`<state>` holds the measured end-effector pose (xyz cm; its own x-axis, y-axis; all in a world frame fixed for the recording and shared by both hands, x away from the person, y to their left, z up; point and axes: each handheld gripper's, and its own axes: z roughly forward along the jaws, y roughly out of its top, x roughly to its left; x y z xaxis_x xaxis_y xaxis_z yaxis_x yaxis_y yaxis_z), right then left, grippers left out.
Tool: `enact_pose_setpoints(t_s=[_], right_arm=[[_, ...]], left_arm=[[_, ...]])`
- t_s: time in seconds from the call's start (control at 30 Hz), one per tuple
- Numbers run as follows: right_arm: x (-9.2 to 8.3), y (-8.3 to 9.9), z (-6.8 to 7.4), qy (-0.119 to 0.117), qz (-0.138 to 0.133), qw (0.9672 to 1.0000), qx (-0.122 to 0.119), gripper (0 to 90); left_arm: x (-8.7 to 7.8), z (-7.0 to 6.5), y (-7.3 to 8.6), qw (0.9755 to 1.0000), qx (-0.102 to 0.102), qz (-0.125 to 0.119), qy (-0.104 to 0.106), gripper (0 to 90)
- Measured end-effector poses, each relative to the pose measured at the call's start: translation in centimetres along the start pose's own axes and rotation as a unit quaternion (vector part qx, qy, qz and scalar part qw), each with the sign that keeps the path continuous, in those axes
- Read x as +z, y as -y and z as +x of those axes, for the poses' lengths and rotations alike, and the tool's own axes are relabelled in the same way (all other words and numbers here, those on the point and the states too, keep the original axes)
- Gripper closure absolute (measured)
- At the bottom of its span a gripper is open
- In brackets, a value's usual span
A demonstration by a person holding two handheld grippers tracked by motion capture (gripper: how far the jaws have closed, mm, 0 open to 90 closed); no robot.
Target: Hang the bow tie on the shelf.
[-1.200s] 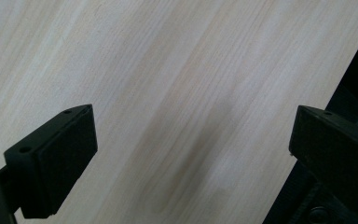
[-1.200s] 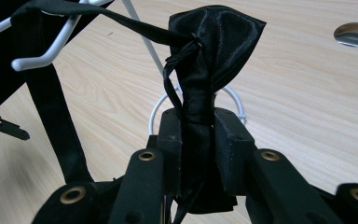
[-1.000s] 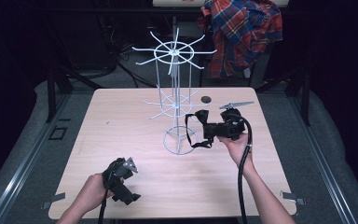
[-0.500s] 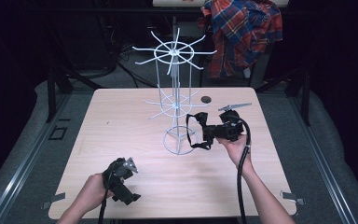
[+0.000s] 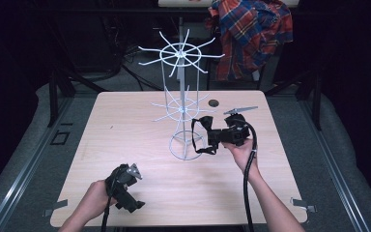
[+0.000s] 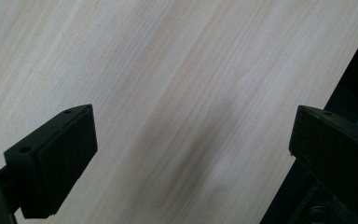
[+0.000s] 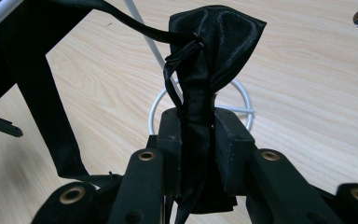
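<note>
A black satin bow tie point(image 7: 214, 42) with a long strap point(image 7: 42, 102) is clamped between the pads of my right gripper point(image 7: 198, 135). In the high view, that right gripper point(image 5: 212, 140) is held just right of the white wire rack point(image 5: 181, 87), beside its base ring point(image 5: 174, 145). The bow tie's strap point(image 5: 200, 137) dangles next to the rack's pole. My left gripper point(image 5: 130, 205) rests near the table's front left, pointing down at the wood. In its own view the left gripper point(image 6: 191, 154) has its jaws wide apart with nothing between them.
The rack stands mid-table on a light wooden table point(image 5: 125, 125), with spoke arms at two heights. A small dark round hole point(image 5: 214, 103) sits behind the right gripper. A plaid shirt point(image 5: 253, 34) hangs beyond the table's far edge.
The right gripper with the bow tie has drifted slightly toward the table's front, still beside the rack. The left gripper has stayed where it was.
</note>
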<state>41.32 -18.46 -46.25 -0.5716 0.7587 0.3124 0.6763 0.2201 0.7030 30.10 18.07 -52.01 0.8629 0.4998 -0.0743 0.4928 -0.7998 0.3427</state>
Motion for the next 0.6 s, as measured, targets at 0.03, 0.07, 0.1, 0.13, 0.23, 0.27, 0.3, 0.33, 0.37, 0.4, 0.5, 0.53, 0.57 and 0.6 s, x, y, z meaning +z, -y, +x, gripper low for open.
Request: enact_pose_setpoints(t_s=[0.03, 0.07, 0.1, 0.13, 0.23, 0.27, 0.3, 0.33, 0.37, 0.4, 0.5, 0.53, 0.57, 0.6], right_arm=[[0.05, -0.03, 0.06, 0.001, -0.002, 1.0, 0.002, 73.3], [0.1, -0.06, 0.05, -0.001, -0.004, 1.0, 0.002, 73.2], [0.16, -0.09, 0.06, -0.002, -0.003, 1.0, 0.002, 73.2], [0.18, -0.12, 0.06, -0.003, -0.002, 1.0, 0.001, 73.2], [0.37, -0.14, 0.13, -0.004, 0.0, 1.0, 0.002, 73.0], [0.43, -0.14, 0.13, -0.004, 0.001, 1.0, 0.002, 73.0], [0.48, -0.13, 0.16, -0.004, 0.002, 1.0, 0.001, 72.8], [0.52, -0.13, 0.17, -0.003, 0.002, 1.0, 0.002, 72.7], [0.53, -0.13, 0.17, -0.003, 0.002, 1.0, 0.002, 72.6], [0.54, -0.16, 0.16, -0.002, 0.002, 1.0, 0.001, 72.5], [0.62, -0.18, 0.24, 0.001, 0.003, 1.0, 0.0, 72.2], [0.67, -0.17, 0.29, 0.001, 0.004, 1.0, 0.0, 72.1], [0.78, -0.13, 0.31, 0.0, 0.003, 1.0, 0.0, 71.9], [0.84, -0.11, 0.32, -0.001, 0.005, 1.0, -0.001, 71.8]], left_arm=[[-0.02, -0.03, 0.06, 1.0, -0.003, -0.001, 0.001, 1.0], [-0.03, -0.04, 0.11, 1.0, -0.003, -0.001, -0.002, 1.0], [-0.05, -0.02, 0.14, 1.0, -0.003, -0.001, -0.002, 1.0], [-0.02, -0.03, 0.17, 1.0, -0.005, -0.001, 0.0, 1.0], [-0.05, -0.06, 0.2, 1.0, -0.006, 0.0, -0.002, 1.0], [-0.05, -0.06, 0.21, 1.0, -0.006, 0.0, -0.002, 1.0], [-0.06, -0.06, 0.21, 1.0, -0.005, 0.0, -0.003, 1.0], [-0.07, -0.05, 0.23, 1.0, -0.005, 0.0, -0.004, 1.0], [-0.08, -0.05, 0.26, 1.0, -0.006, 0.0, -0.003, 1.0], [-0.09, -0.02, 0.29, 1.0, -0.006, 0.0, -0.003, 1.0], [-0.12, -0.01, 0.33, 1.0, -0.009, 0.0, -0.005, 1.0], [-0.1, 0.0, 0.31, 1.0, -0.008, 0.001, -0.005, 1.0], [-0.08, -0.01, 0.28, 1.0, -0.006, 0.001, -0.004, 1.0], [-0.07, -0.04, 0.25, 1.0, -0.006, 0.001, -0.005, 1.0]])
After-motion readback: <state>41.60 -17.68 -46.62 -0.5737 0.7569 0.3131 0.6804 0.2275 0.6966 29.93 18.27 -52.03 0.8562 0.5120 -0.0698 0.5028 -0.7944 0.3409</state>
